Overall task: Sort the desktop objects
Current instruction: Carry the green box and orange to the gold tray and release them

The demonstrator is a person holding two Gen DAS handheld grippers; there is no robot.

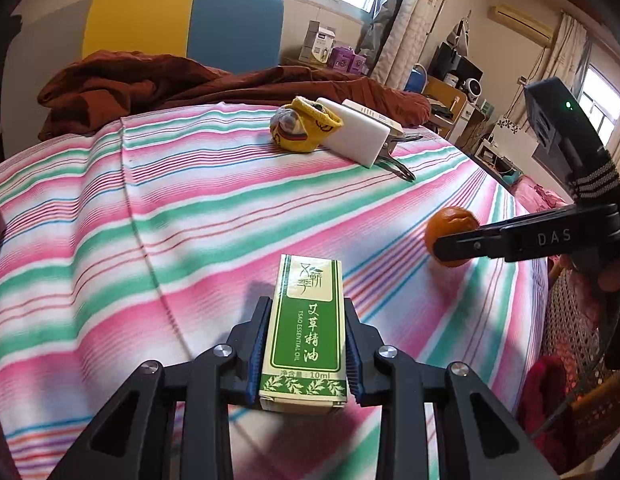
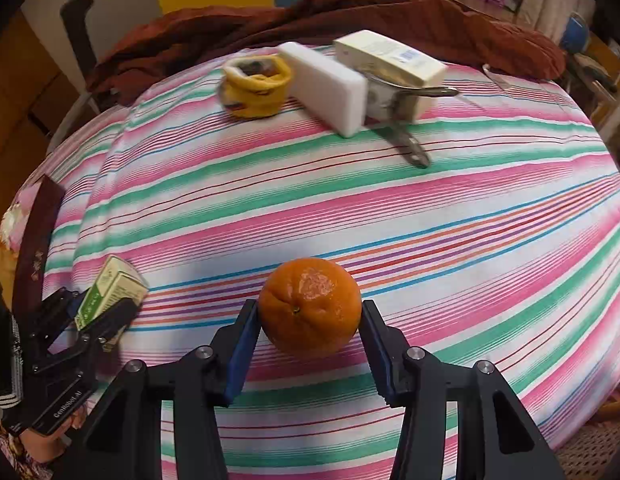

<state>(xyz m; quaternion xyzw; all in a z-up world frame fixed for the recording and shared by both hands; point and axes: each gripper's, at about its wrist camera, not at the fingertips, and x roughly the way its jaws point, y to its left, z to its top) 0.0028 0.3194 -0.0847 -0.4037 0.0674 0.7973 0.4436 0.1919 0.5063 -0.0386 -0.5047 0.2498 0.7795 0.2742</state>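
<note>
while the striped cloth covers the whole counter, a small green and cream oil box is clamped upright between the fingers of the left gripper, near the counter's near edge in the left wrist view. in the right wrist view the same box is seen tilted at the left edge of the cloth, raised just off it. an orange is gripped between the fingers of the right gripper, both pads pressed to its sides, close to the counter's right edge as seen from the left wrist. a broad bare band of cloth is left open between the two held things and a cluster at the far side. there a yellow pouch, a white block, a cream carton and metal tongs are packed touching one another. a rust-brown blanket is heaped along the far edge behind them.
</note>
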